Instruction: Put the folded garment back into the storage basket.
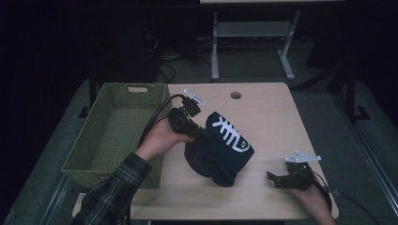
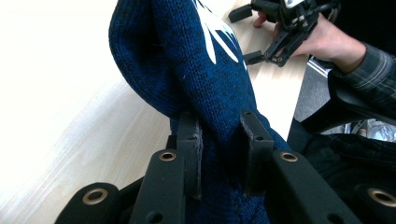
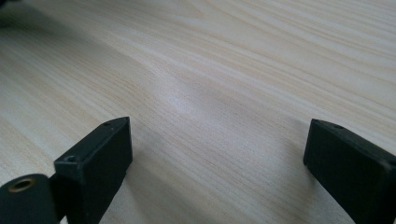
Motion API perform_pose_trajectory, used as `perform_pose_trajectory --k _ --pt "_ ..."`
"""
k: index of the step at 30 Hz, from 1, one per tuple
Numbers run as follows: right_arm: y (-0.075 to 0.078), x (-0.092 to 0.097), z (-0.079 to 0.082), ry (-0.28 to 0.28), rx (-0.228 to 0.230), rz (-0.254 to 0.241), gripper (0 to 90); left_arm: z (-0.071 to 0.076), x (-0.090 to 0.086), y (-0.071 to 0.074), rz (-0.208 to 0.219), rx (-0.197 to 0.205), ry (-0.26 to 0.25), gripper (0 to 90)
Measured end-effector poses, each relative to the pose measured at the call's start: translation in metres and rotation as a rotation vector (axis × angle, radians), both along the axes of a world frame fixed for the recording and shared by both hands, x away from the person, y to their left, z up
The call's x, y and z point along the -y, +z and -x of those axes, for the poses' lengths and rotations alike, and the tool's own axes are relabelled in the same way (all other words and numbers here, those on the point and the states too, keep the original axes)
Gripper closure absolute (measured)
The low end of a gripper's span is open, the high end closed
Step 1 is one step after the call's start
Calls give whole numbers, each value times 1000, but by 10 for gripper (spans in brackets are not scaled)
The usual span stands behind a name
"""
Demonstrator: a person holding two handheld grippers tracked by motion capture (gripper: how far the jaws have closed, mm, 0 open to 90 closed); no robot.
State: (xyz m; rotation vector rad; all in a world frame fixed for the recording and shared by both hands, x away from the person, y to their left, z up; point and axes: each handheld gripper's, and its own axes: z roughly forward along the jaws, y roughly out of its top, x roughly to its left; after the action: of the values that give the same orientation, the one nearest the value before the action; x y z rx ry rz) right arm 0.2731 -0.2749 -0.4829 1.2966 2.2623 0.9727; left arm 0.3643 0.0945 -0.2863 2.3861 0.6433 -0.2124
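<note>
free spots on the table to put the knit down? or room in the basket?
The woven basket looks bare inside. The table is bare along its far edge around the round hole, and down its right side beyond the blue knit. Also bare: the near strip between knit and right gripper. Crowded: the middle, where the left gripper clamps the knit.

Both grippers are black. The left gripper [image 1: 202, 134] has brass-coloured rings in its arms, a thick black cable [image 1: 155, 117] and a grey plate [image 1: 195, 97]. The right gripper [image 1: 274, 179] has a similar plate. The sleeve [image 1: 110, 192] is dark plaid.
</note>
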Motion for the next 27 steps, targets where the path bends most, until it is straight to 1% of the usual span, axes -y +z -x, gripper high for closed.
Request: perform_pose_trajectory --k 2,3,4,5,6,10,11,12,14,15,16,18,21,24,25,27 --pt "0 0 0 0 0 0 76 0 -3 5 9 1 5 739" --pt "0 0 0 0 0 0 76 0 -3 5 9 1 5 738" --pt "0 0 0 0 0 0 76 1 -7 9 15 5 7 738" --pt "0 0 0 0 0 0 76 1 -7 9 15 5 7 738" --pt "0 0 0 0 0 0 76 1 -11 13 25 5 14 739" --pt "0 0 0 0 0 0 75 2 -22 21 25 9 28 738" --pt "0 0 0 0 0 0 76 2 -22 21 25 9 28 738" --pt "0 0 0 0 0 0 76 2 -28 26 26 14 37 739" --pt "0 0 0 0 0 0 76 3 -35 31 29 14 46 738" --pt "0 0 0 0 0 0 75 3 -35 31 29 14 46 738" --pt "0 0 0 0 0 0 75 3 -41 36 32 13 51 738" --pt "0 0 0 0 1 0 76 4 -46 40 36 13 56 738" --pt "0 0 0 0 1 0 76 5 -51 44 35 12 58 738" --pt "0 0 0 0 0 0 76 7 -61 53 25 16 67 738" --pt "0 0 0 0 1 0 76 7 -61 53 25 16 67 738" --pt "0 0 0 0 0 0 76 8 -69 61 20 15 79 738"
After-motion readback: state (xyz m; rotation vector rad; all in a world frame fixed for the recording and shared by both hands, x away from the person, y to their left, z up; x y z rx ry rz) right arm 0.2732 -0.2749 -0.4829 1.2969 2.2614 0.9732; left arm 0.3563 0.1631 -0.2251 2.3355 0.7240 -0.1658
